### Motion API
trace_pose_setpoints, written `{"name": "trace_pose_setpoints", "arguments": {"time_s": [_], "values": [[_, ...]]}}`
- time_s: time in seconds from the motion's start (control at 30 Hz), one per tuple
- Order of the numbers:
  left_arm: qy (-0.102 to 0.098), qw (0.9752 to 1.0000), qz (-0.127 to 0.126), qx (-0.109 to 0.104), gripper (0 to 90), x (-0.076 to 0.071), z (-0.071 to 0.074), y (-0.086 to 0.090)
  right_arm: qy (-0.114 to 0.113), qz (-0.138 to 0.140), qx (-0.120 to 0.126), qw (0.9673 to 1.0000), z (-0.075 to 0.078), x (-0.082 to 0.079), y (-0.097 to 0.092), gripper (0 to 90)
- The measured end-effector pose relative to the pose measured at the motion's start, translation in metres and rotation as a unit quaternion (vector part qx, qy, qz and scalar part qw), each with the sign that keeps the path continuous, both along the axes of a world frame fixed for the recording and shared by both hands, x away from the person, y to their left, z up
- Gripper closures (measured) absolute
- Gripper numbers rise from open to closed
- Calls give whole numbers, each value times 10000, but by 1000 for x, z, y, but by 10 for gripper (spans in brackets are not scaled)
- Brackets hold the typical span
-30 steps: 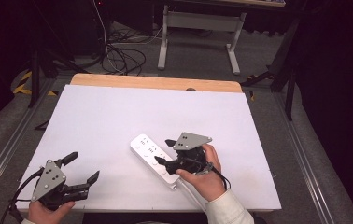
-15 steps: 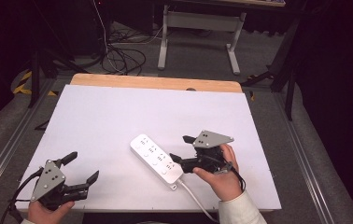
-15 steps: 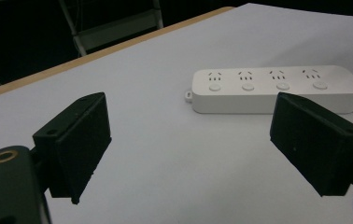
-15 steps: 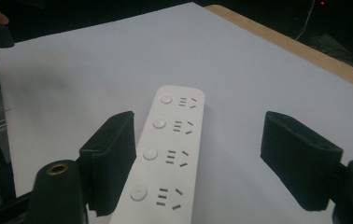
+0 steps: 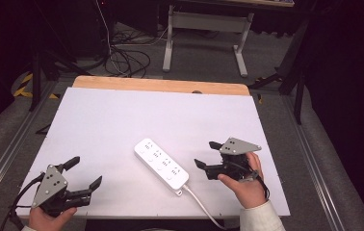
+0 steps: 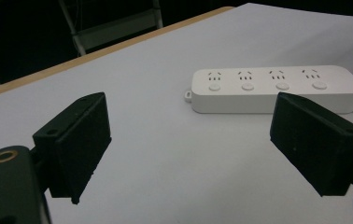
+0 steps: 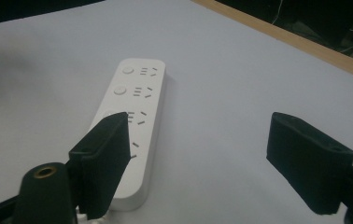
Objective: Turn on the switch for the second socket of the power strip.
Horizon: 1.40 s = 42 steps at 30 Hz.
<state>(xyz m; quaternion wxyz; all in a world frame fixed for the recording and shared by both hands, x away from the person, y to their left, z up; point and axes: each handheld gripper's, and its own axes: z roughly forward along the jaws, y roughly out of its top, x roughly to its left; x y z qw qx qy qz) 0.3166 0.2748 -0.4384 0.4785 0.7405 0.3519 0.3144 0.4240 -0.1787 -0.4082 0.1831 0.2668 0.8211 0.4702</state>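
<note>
White power strip (image 5: 162,165) lies flat just below bench (image 5: 122,115) centre, cord trailing toward 5 o'clock. At its 3 o'clock we see the right claw (image 5: 205,155) released, jaws just widened, nothing between them; we judge placement done. Left claw (image 5: 84,171) open at 8 o'clock, well apart.

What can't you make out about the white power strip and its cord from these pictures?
- Where the cord ends: in the high view it runs off the near table edge, so its plug is cut off.
- The near end of the power strip: in the right gripper view that tool's own left jaw covers it.
- Socket markings: too small in the high view.
- Switch positions: cannot tell in the left gripper view.
</note>
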Motion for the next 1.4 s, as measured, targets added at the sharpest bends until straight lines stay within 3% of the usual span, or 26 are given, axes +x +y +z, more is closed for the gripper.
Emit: {"name": "trace_pose_setpoints", "arguments": {"time_s": [0.13, 0.57, 0.97, 1.4], "values": [[4, 10000, 18, -27, 128, 0, 0, 0, 69, -104, 104, 9999, -6, 0, -12, 194], [19, 10000, 40, -79, 127, 3, -2, 4, 292, -300, 83, 9991, -32, 1, -46, 141], [21, 9999, 89, -71, 128, 5, -5, 5, 509, -504, -136, 9973, -53, -4, -73, 131], [70, 9999, 108, -86, 138, 7, -9, 7, 707, -535, -387, 9953, -70, -17, -82, 122]]}}
